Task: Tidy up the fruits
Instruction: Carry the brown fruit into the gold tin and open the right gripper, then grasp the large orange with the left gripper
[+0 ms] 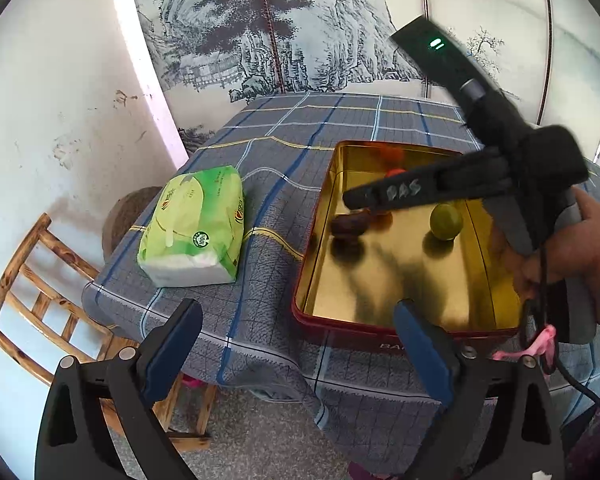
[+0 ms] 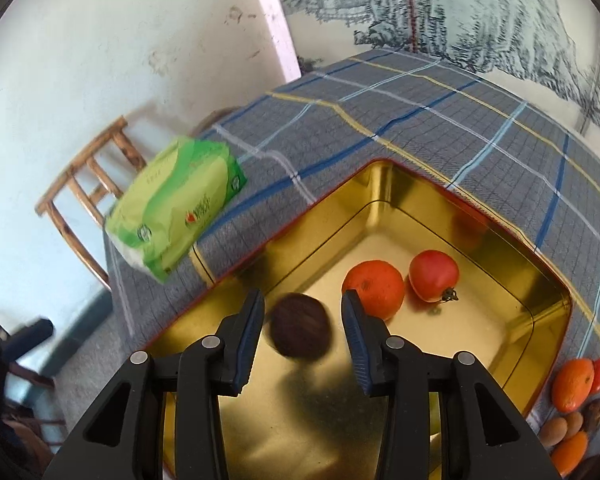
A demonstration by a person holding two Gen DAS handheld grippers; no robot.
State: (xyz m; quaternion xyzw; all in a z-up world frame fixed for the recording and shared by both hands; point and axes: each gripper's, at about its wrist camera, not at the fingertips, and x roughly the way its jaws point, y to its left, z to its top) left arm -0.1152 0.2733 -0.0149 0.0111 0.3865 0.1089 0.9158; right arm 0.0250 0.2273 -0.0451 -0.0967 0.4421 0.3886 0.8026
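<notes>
I had the right tool (image 2: 302, 312) down inside the gold-lined tin (image 2: 548, 280), its jaws spread wide with the dark brown fruit (image 2: 300, 330) lying between them on the tin floor, touching neither pad as far as I could tell. I judged that fruit was just being set down or about to be taken; the blur on it left me unsure which. Just beyond it sat an orange (image 2: 374, 288) and a red tomato (image 2: 434, 274), touching each other near the tin's far corner, and close enough to the right pad to be nudged. A green lime (image 1: 445, 222) lay apart near the tin's right wall.

My left tool (image 1: 300, 344) hung open and empty off the near edge of the desk (image 1: 260, 300), keeping out of the way. More fruit (image 2: 572, 384) waited in a cluster on the cloth outside the tin's right side. A green tissue pack (image 1: 194, 226) lay near the desk's left edge, well clear, with a wooden chair (image 1: 32, 292) beyond.
</notes>
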